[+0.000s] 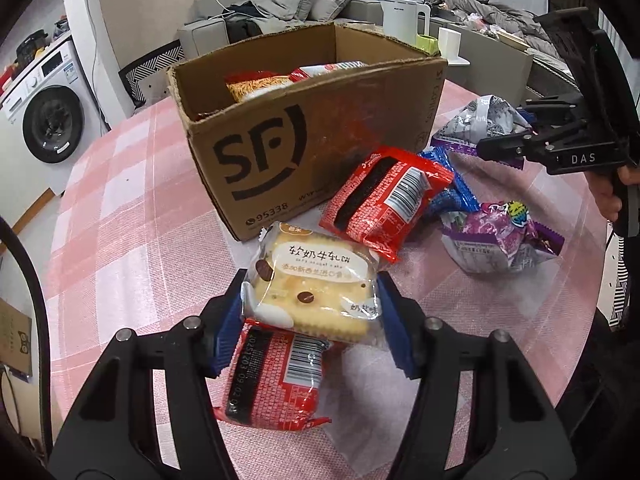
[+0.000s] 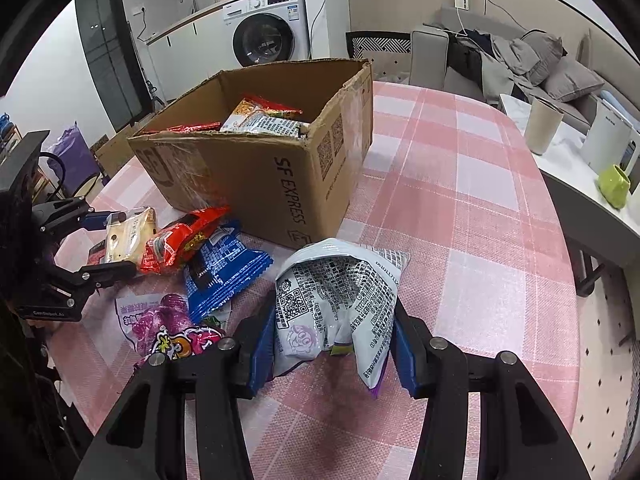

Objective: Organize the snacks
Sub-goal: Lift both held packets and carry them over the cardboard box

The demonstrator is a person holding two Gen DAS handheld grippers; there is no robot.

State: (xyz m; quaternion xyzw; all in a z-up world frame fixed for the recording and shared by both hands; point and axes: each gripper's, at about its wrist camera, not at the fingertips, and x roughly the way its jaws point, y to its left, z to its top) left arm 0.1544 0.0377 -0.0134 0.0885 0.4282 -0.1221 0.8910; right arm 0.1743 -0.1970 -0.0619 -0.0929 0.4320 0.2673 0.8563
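An open cardboard box (image 1: 304, 152) (image 2: 256, 176) with several snack packs inside stands on the pink plaid table. My left gripper (image 1: 310, 308) is shut on a clear-wrapped yellow cracker pack (image 1: 316, 284) (image 2: 128, 236), held above a red pack (image 1: 276, 376). My right gripper (image 2: 334, 336) is shut on a white and purple snack bag (image 2: 340, 300) (image 1: 480, 120), to the right of the box. Loose on the table lie a second red pack (image 1: 384, 200) (image 2: 184, 240), a blue pack (image 2: 224, 272) (image 1: 456, 196) and a purple bag (image 1: 500, 240) (image 2: 168, 328).
A side table at the right holds a beige cup (image 2: 544, 124), a green mug (image 2: 614, 186) and a white kettle (image 1: 404, 14). A grey sofa (image 1: 280, 4) and a washing machine (image 2: 264, 28) stand behind. The table edge (image 2: 560, 240) curves on the right.
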